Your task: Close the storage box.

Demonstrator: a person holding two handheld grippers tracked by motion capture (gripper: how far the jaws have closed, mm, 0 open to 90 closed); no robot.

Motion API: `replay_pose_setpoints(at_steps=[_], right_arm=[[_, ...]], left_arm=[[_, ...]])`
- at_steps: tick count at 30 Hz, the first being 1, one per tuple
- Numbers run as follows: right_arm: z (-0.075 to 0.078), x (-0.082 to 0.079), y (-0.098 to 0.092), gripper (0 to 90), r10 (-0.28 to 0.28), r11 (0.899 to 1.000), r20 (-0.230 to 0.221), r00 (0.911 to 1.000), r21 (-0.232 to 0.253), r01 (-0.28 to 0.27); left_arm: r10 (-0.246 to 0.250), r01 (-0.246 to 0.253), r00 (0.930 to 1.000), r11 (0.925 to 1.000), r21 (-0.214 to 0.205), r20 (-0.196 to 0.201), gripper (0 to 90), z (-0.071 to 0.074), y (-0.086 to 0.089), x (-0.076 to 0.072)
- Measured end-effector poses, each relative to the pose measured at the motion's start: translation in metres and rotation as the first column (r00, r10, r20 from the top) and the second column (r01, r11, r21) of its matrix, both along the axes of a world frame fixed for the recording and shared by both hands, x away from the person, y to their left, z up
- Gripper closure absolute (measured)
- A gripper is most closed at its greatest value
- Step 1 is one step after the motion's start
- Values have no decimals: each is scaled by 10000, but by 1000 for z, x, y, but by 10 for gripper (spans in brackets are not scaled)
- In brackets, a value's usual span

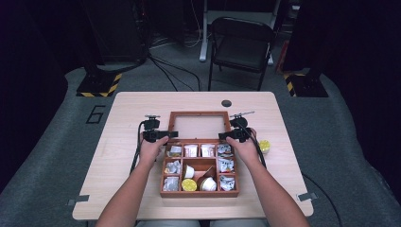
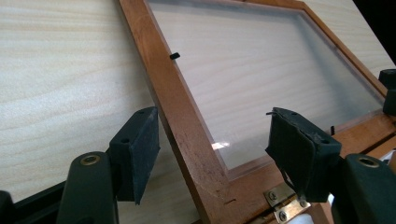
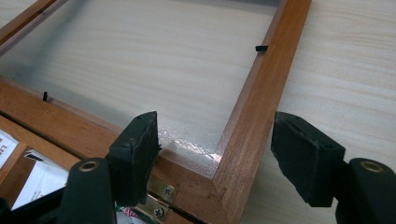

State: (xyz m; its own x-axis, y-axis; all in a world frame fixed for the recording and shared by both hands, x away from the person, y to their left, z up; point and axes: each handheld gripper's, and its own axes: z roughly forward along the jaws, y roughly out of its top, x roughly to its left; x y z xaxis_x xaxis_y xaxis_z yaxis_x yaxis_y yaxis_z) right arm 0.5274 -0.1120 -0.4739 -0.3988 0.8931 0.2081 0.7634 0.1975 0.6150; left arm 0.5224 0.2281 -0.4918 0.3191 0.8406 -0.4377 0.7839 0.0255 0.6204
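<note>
A wooden compartment box (image 1: 198,193) stands on the table with its glass-paned lid (image 1: 197,113) swung back flat behind it. My left gripper (image 1: 173,135) is at the lid's left side by the hinge. In the left gripper view it (image 2: 219,154) straddles the lid's left frame rail (image 2: 182,121) with the pads (image 2: 140,154) apart from the wood on the wide side, so it is open. My right gripper (image 1: 223,136) mirrors it. Its jaws (image 3: 219,156) stand on both sides of the right rail (image 3: 252,116) with gaps, open.
The box's compartments hold foil packets (image 1: 172,167), small white cups (image 1: 189,171) and a yellow pod (image 1: 188,185). Another yellow pod (image 1: 264,145) lies on the table to the right of the box. Brass hinges (image 3: 161,193) join lid and box. A folding chair (image 1: 241,45) stands beyond the table.
</note>
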Motion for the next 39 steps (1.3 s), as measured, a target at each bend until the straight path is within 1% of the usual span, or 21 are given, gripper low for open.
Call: replay_pose_setpoints(at_steps=[5,8,14,16,18,19,21,22,23,24,25,29,30,33,34,36,39], right_arm=[[-2,1,0,318,-86,9999,-50,10000,123,86],[-4,2,0,308,-115,9998,-48,9999,138,116],[-6,5,-3,293,-82,9993,-225,9997,365,91],[-6,6,-4,290,-72,9990,-250,9997,443,83],[-7,7,-5,288,-79,9985,-327,9994,543,97],[-8,8,-5,287,-117,9980,-353,9993,610,138],[-8,8,-5,285,-134,9976,-394,9991,668,161],[-9,9,-6,284,-55,9979,-315,9995,650,76],[-9,9,-6,283,-39,9978,-326,9995,668,61],[-9,9,-6,280,-80,9973,-381,9992,733,107],[-9,10,-6,278,-101,9968,-412,9991,784,133],[-12,12,-8,271,-76,9949,-498,9987,1001,126],[-12,12,-9,270,-29,9946,-478,9989,1032,79],[-13,13,-9,264,-54,9939,-526,9986,1094,112],[-14,14,-10,260,-12,9940,-494,9988,1091,66],[-14,15,-10,255,-44,9932,-548,9985,1158,107],[-15,16,-10,251,-92,9915,-667,9977,1293,178]], left_arm=[[-43,43,10000,10000,22,-38,336,-4,-1,2],[21,-21,9999,10000,5,-137,332,-6,-3,2],[9,-9,9999,10000,-23,-124,320,-7,-3,3],[83,-84,9998,9999,-85,-159,314,-7,-4,3],[31,-34,9998,9999,-120,-194,308,-8,-3,3],[114,-120,9997,9996,-247,-235,307,-9,-4,3],[45,-50,9998,9996,-267,-194,306,-10,-4,4],[39,-45,9997,9996,-281,-224,305,-10,-4,4],[-24,18,9997,9997,-250,-244,300,-10,-4,4],[38,-47,9995,9995,-317,-301,294,-10,-5,4],[-59,50,9996,9995,-320,-280,291,-10,-4,5],[38,-55,9993,9990,-449,-366,275,-11,-7,6],[-27,13,9995,9991,-414,-318,273,-12,-6,6],[-22,5,9994,9987,-504,-354,269,-12,-6,6],[-93,81,9996,9989,-469,-266,269,-13,-6,7],[-53,31,9994,9981,-616,-354,267,-14,-6,7],[-89,62,9991,9978,-664,-406,264,-14,-6,8]])
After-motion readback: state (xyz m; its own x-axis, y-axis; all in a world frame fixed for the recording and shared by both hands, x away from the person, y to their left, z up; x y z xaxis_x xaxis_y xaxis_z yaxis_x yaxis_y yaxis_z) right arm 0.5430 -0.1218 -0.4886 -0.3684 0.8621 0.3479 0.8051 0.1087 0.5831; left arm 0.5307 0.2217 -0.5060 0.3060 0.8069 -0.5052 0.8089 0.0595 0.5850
